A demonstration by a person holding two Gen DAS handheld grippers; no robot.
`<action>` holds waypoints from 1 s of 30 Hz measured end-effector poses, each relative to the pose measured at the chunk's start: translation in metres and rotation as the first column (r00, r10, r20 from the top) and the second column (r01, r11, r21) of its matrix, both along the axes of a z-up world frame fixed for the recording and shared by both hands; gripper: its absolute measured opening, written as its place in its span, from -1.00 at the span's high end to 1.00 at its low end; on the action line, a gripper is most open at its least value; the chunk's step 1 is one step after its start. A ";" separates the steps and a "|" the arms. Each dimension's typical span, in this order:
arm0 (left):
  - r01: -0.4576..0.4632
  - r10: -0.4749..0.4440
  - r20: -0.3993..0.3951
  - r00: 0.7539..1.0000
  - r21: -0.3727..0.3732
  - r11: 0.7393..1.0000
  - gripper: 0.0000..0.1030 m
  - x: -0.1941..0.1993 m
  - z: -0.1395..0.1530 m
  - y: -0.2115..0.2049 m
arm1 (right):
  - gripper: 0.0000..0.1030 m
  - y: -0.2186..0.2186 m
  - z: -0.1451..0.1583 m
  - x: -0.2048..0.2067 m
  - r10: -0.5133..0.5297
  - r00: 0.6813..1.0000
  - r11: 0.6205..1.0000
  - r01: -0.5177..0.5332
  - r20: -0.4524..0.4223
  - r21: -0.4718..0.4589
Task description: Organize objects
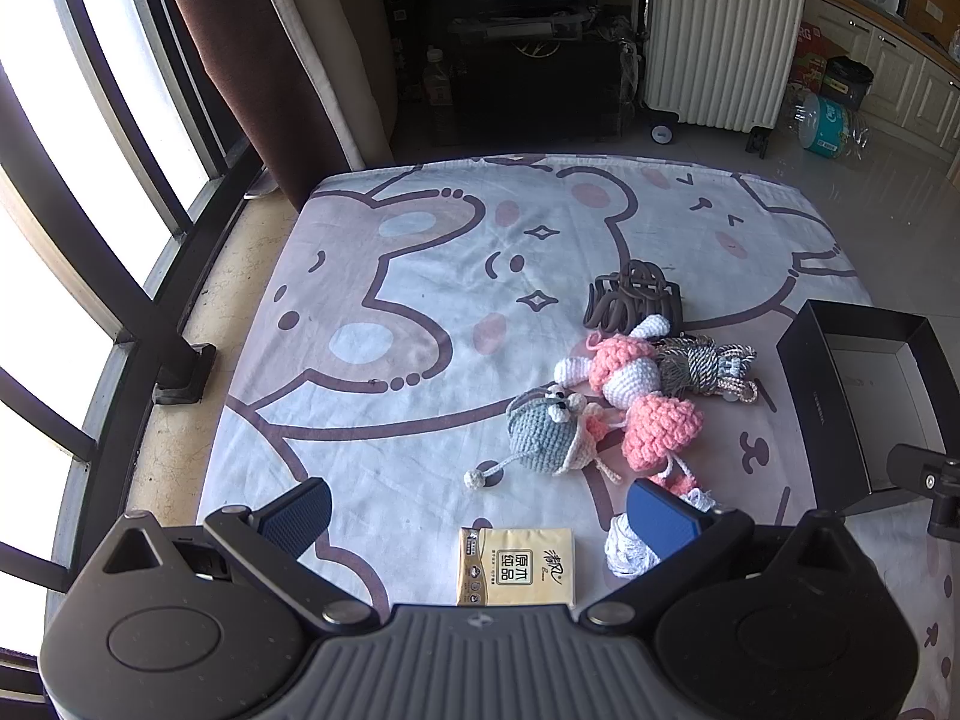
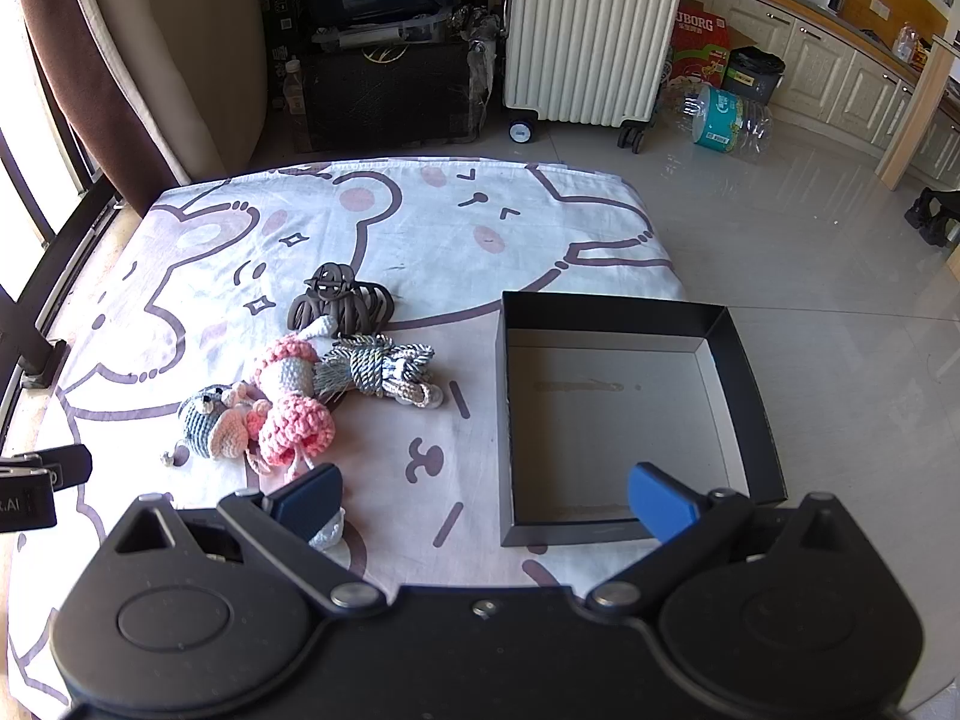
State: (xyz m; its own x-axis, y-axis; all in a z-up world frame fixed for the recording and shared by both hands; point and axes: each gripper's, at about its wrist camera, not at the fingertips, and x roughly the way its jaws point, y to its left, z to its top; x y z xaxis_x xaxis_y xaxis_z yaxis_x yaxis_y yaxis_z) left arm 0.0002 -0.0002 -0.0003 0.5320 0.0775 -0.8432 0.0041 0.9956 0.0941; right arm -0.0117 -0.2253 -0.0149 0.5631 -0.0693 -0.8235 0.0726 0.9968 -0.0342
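Bear-print cloth (image 1: 420, 312): tissue pack (image 1: 516, 567) btwn wide-open, empty left hand-held gripper (image 1: 480, 516) fingers.

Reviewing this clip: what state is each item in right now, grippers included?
Left gripper: open, holding nothing.
Right gripper: open, holding nothing.
Black cardboard box: open, nothing inside.
Brown plastic hair claw: lying on the cloth.
Yellow tissue pack: flat, sealed.
White ribbed suitcase: upright, closed.
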 end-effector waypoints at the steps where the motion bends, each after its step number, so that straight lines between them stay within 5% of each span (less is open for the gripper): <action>1: 0.000 0.000 0.000 1.000 0.000 1.000 -1.00 0.000 0.000 0.000 | -1.00 0.000 0.000 0.000 0.000 1.000 1.000 0.000 0.000 0.000; 30: 0.001 -0.001 -0.001 1.000 -0.001 1.000 -1.00 0.000 0.000 0.000 | -1.00 0.000 -0.001 0.002 -0.006 1.000 1.000 0.006 -0.004 -0.003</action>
State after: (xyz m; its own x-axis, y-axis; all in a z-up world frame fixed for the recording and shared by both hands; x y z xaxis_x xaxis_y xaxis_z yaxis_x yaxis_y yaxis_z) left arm 0.0002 -0.0002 -0.0003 0.5313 0.0761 -0.8438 0.0054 0.9956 0.0932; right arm -0.0097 -0.2249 -0.0159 0.5594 -0.0746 -0.8255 0.0782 0.9963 -0.0370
